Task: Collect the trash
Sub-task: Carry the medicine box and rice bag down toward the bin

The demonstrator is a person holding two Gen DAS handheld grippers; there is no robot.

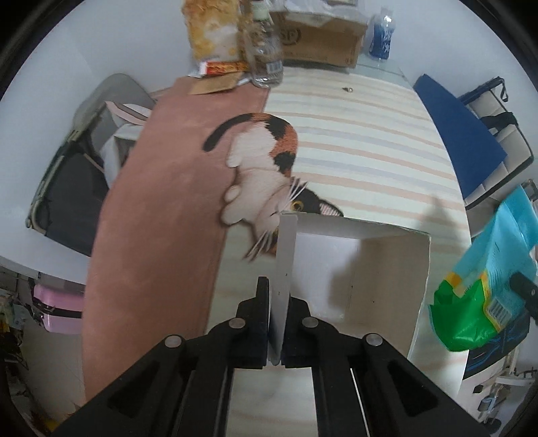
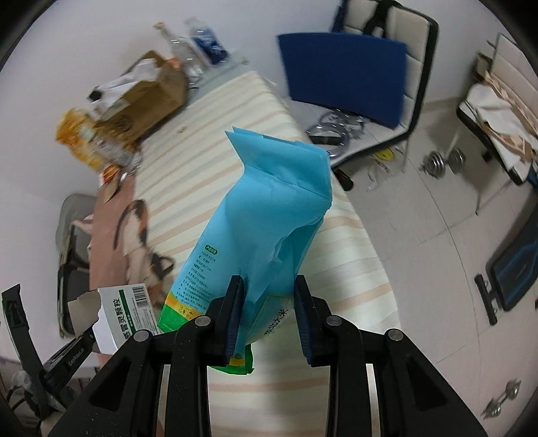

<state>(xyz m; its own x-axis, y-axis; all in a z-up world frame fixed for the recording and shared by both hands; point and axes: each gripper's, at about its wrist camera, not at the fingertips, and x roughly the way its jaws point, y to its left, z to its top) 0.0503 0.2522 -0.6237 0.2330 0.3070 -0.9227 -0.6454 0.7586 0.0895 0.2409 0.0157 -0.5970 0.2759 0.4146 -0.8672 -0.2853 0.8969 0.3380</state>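
My left gripper (image 1: 277,299) is shut on the side wall of an open white carton box (image 1: 356,269), held over the striped table (image 1: 353,141). The same box shows at the lower left of the right wrist view (image 2: 124,312), with green print and a barcode. My right gripper (image 2: 269,292) is shut on a blue and green plastic bag (image 2: 269,222), held upright above the table. That bag also shows at the right edge of the left wrist view (image 1: 487,285), just right of the box.
At the table's far end stand a brown cardboard box (image 1: 322,37), a yellow snack bag (image 1: 212,30), a clear jar (image 1: 265,53) and a blue-labelled bottle (image 1: 381,37). A cat-print pink mat (image 1: 161,201) covers the left side. Chairs (image 2: 370,77) and dumbbells (image 2: 444,161) stand around.
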